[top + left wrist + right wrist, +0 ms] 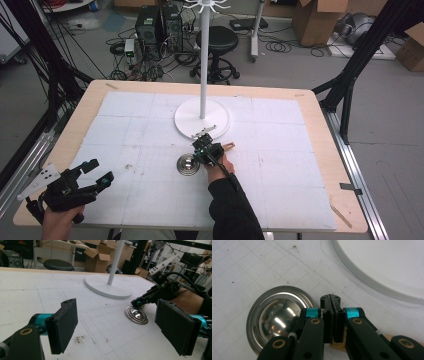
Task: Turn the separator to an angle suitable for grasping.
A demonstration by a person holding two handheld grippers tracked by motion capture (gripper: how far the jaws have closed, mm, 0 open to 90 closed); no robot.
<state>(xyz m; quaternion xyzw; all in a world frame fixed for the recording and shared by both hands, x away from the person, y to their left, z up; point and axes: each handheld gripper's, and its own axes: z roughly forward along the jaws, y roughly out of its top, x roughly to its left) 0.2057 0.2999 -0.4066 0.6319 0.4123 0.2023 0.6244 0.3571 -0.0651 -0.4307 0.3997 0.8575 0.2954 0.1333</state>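
A shiny metal dish [188,165] with a domed middle lies on the white mat, just in front of the white stand's round base [220,122]. My right gripper [200,152] points down at the dish's right rim, its jaws pressed together. In the right gripper view the dish [274,320] sits left of the shut jaws [330,299], and a strip of wood [391,336] peeks out beneath them; whether it is pinched I cannot tell. That wooden handle [228,146] pokes out to the right. My left gripper [100,171] hovers open at the near left corner, nothing between its pads [63,327].
The stand's thin white pole [203,60] rises from the base [107,287] at the table's middle. A black stool [217,42], computers and cables stand on the floor beyond the far edge. Cardboard boxes [315,20] are at the back right.
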